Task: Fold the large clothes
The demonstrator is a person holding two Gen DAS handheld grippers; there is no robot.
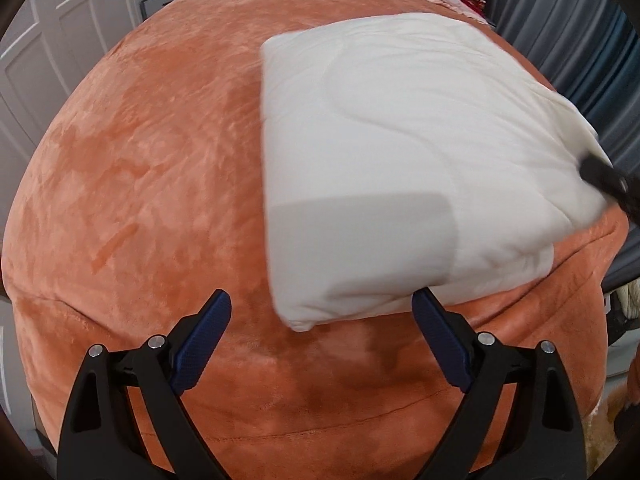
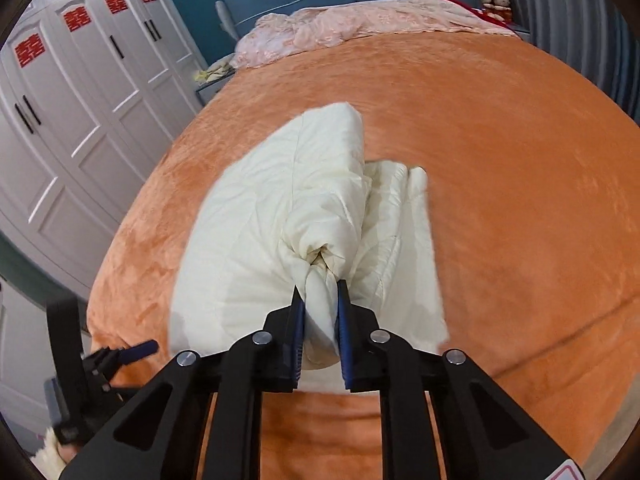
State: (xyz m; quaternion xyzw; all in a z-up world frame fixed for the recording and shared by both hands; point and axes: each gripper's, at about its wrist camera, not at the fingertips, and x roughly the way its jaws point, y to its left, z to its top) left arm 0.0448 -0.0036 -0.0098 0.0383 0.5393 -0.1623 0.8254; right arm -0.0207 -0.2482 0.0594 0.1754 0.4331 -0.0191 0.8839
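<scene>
Right tongs (image 2: pixel 320 292) pinched a bunched quilt (image 2: pixel 272 216) corner; left tongs (image 1: pixel 320 312) gaped wide, empty, just beside it — one-sided lifting could spill the folds.

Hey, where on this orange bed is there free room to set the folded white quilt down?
The orange bedspread is bare between the white quilt and the wardrobe side, and up to the pink bedding at the headboard. It is crowded at the near edge, where the right gripper pinches the quilt and the open left gripper hovers.
</scene>
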